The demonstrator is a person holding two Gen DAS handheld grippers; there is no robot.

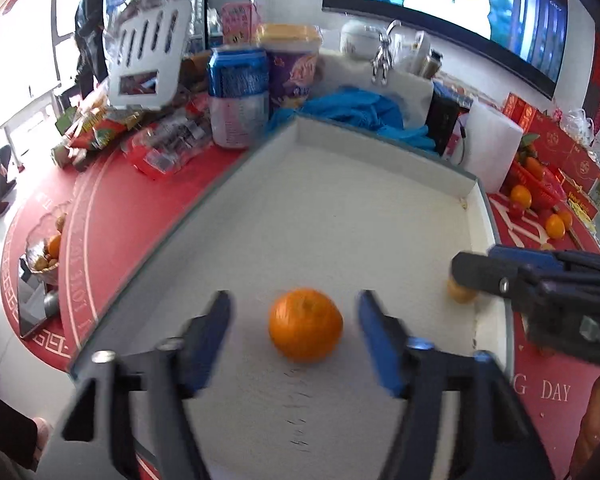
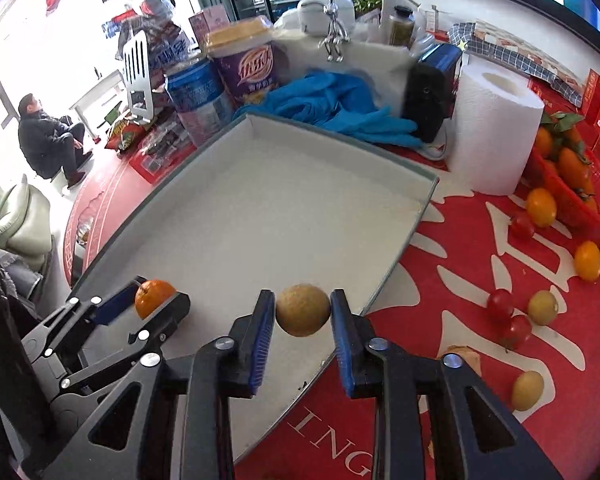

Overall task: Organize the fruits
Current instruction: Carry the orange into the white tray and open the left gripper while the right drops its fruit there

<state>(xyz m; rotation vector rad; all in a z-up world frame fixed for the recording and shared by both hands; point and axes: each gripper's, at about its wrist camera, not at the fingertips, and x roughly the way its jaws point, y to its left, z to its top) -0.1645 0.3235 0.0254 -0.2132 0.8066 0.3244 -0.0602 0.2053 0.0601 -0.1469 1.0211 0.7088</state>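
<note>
Table: red cloth (image 2: 480, 240), cluttered behind the white tray (image 2: 260, 208).
Left gripper (image 1: 294, 334): over the tray, jaws wide, clear of the orange (image 1: 306, 323) lying between them.
Right gripper (image 2: 302, 326): at the tray's near edge, jaws part-open, brown fruit (image 2: 303, 310) between; grip uncertain.

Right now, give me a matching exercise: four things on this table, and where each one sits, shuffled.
1 mandarin
2 brownish round fruit
3 paper towel roll
4 cherry tomatoes

A loose on the red tablecloth
B between the fingers of the right gripper
C in the tray, between the fingers of the left gripper
D upright beyond the tray's far corner

Pairs: 1-C, 2-B, 3-D, 4-A
</note>
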